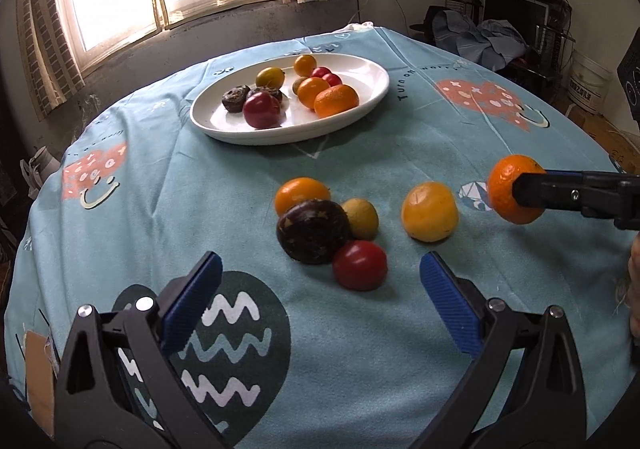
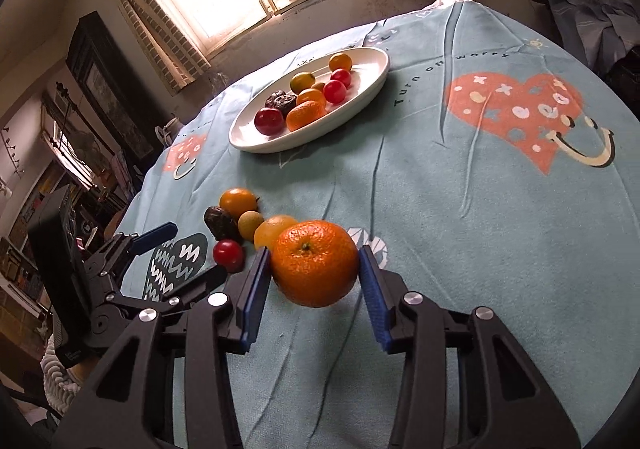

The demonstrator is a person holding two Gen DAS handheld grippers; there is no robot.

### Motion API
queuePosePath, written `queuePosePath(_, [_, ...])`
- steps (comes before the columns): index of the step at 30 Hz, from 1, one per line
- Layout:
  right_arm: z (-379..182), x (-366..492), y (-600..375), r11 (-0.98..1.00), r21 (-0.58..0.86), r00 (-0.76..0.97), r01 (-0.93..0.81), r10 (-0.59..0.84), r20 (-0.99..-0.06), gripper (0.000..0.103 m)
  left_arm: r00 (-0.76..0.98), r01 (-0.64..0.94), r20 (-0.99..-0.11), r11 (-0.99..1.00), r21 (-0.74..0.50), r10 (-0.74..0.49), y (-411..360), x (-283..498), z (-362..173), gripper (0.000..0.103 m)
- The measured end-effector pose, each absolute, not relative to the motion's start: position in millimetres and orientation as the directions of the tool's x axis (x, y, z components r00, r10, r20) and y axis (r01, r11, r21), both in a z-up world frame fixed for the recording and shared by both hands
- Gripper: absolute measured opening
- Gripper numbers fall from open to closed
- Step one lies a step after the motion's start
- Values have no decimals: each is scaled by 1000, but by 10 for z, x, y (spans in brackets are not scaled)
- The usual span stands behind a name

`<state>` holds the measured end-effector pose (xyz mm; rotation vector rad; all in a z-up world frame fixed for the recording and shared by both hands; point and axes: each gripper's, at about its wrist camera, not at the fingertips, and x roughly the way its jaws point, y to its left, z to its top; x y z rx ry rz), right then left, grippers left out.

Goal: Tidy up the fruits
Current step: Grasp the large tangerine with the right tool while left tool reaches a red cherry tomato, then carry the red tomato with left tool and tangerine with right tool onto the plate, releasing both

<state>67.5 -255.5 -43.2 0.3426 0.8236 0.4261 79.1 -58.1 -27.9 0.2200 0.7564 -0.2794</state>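
Fruit lies in two groups on a round table covered with a blue patterned cloth (image 1: 400, 153). A white oval plate (image 1: 372, 105) stands toward the far side near the window, and it holds several small oranges, red tomato-like fruits, yellow-green fruits and a couple of dark wrinkled ones.

Nearer, five loose pieces sit on the cloth: a small orange (image 1: 301, 193), a dark purple fruit (image 1: 314, 231) touching it, a small yellow-green fruit (image 1: 363, 217) just behind the purple one, a red fruit (image 1: 359, 265) touching the purple one's near side, and a yellow-orange fruit (image 1: 430, 211) a little apart to the right.

The right gripper (image 2: 314, 269) pinches a bright orange mandarin (image 2: 315, 263) between its blue ribbed pads, one pad against each side of the fruit. The mandarin hangs clear of the cloth, with a shadow beneath it, and its stem end faces the camera. In the left wrist view the same mandarin (image 1: 516, 189) shows at the right edge, held just to the right of the yellow-orange fruit.

The left gripper (image 1: 320, 289) has its jaws spread wide with nothing between the pads. It hovers above the cloth just short of the red fruit and the loose cluster.
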Motion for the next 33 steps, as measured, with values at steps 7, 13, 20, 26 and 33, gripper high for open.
queuePosePath(7, [-416,674,-2588,853,471,604,-223,500,-620,45,649,379,-726,924,50,-227,-714,878,-349,67])
queuePosePath(13, [-414,645,-2588,851,474,605,-225,504,-616,45,655,384,-716,923,37,-244,-715,871,-320,54])
queuePosePath(20, [-420,648,-2587,854,472,604,-221,499,-622,45,627,392,-733,920,3,-265,-678,862,-343,33])
queuePosePath(26, [-430,661,-2582,855,471,603,-219,498,-624,45,605,413,-755,911,24,-254,-747,871,-403,46])
queuePosePath(33, [-448,677,-2587,858,468,603,-213,492,-628,45,616,397,-737,918,-14,-278,-669,875,-359,31])
